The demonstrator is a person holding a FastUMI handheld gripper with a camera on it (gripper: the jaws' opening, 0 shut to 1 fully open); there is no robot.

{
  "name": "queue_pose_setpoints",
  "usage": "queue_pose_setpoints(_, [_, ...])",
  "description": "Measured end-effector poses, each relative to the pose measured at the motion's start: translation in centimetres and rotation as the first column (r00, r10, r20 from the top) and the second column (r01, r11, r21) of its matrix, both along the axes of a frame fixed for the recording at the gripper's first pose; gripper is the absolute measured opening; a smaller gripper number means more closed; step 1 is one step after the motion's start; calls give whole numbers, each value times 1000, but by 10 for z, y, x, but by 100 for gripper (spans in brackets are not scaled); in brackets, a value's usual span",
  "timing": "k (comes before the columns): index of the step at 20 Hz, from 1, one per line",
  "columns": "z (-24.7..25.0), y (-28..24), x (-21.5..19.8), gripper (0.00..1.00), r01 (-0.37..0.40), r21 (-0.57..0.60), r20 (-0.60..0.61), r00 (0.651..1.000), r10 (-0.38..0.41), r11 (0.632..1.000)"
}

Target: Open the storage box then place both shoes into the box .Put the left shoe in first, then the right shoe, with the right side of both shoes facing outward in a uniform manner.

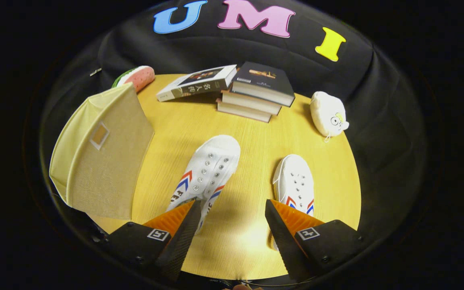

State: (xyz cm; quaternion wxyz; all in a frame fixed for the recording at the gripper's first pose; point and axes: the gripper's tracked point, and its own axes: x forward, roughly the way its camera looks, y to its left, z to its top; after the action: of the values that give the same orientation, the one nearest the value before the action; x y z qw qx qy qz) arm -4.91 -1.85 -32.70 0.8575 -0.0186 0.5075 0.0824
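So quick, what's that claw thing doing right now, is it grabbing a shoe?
Gripper: open, holding nothing; its fingers are spread above the table, with the two white shoes just ahead of them.

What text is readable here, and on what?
"名人传": cover of the leaning book.
"FE", rest hidden: side of the shoe behind the left finger.
Dark book: print too small to read.
Storage box: tag window looks blank.
Open fingers: square markers, no words.

Storage box [99,157] woven cloth, matt; shoes [210,169] white canvas, apparently; table [240,133] smooth wood-grain.
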Motion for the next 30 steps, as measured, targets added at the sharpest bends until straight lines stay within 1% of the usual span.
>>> queue_pose_setpoints(2, [-18, 9, 1, 98, 4, 41, -50, 999, -2, 999])
queue_pose_setpoints(5, [-38, 13, 10, 98, 21, 67, -87, 996, -15, 998])
queue_pose_setpoints(9, [-52, 19, 27, 98, 69, 135, -126, 991, -52, 988])
queue_pose_setpoints(11, [-60, 23, 28, 98, 76, 169, -163, 985, -48, 983])
queue_pose_setpoints(12, [-61, 29, 29, 100, 79, 203, -178, 983, -43, 976])
queue_pose_setpoints(13, [-62, 32, 28, 98, 78, 226, -190, 981, -35, 971])
queue_pose_setpoints(14, [-61, 35, 29, 85, 72, 250, -189, 982, -25, 966])
queue_pose_setpoints(15, [-60, 42, 28, 80, 66, 284, -193, 981, -10, 956])
queue_pose_setpoints(16, [-58, 48, 26, 68, 69, 317, -200, 980, -5, 946])
queue_pose_setpoints(17, [-58, 49, 26, 56, 80, 320, -206, 979, -13, 944])
queue_pose_setpoints(18, [-58, 48, 26, 47, 85, 323, -212, 977, -16, 943])
queue_pose_setpoints(19, [-58, 48, 25, 37, 108, 324, -230, 973, -32, 940])
queue_pose_setpoints(21, [-57, 45, 26, 29, 172, 338, -269, 960, -80, 925])
queue_pose_setpoints(22, [-59, 46, 26, 16, 225, 359, -298, 947, -118, 906])
queue_pose_setpoints(23, [-60, 46, 26, 11, 267, 383, -314, 938, -147, 884])
queue_pose_setpoints(24, [-59, 44, 25, 7, 282, 401, -327, 933, -151, 872])
queue_pose_setpoints(25, [-58, 43, 26, 7, 291, 408, -329, 931, -158, 865])
queue_pose_setpoints(28, [-50, 45, 24, 7, 279, 404, -308, 938, -157, 871])
queue_pose_setpoints(30, [-40, 49, 20, 7, 285, 421, -311, 937, -158, 861])
